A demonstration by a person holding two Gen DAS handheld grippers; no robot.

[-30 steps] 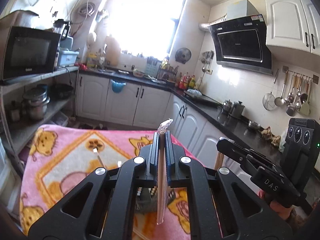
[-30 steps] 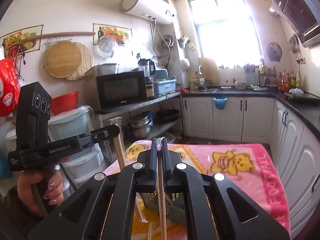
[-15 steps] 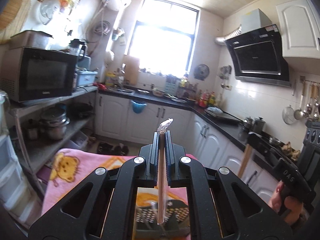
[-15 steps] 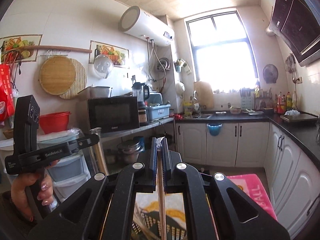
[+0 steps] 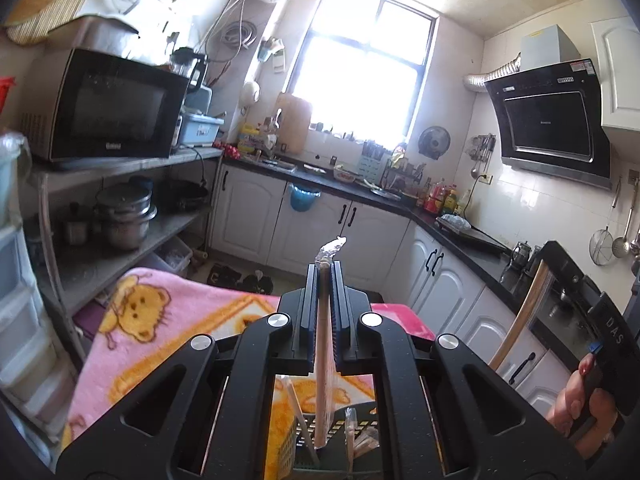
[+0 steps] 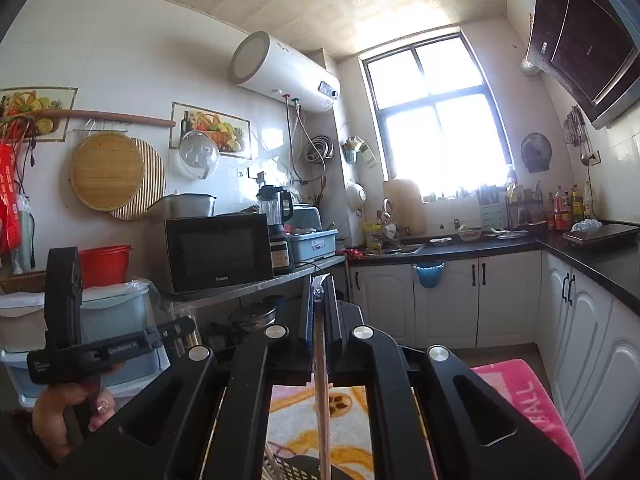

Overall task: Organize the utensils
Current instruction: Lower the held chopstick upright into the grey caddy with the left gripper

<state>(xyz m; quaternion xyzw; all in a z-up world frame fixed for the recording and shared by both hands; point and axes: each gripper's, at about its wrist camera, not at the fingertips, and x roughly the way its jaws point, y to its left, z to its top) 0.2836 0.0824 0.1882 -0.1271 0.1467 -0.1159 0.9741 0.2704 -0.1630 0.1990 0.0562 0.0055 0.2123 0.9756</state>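
The left gripper (image 5: 323,276) is clamped on wrapped chopsticks (image 5: 322,364) hanging over the slotted basket (image 5: 340,432), which already holds similar wrapped pairs; a tilt could catch its rim. The right gripper (image 6: 320,292) pinches another wrapped pair (image 6: 321,392) above the basket (image 6: 298,470)
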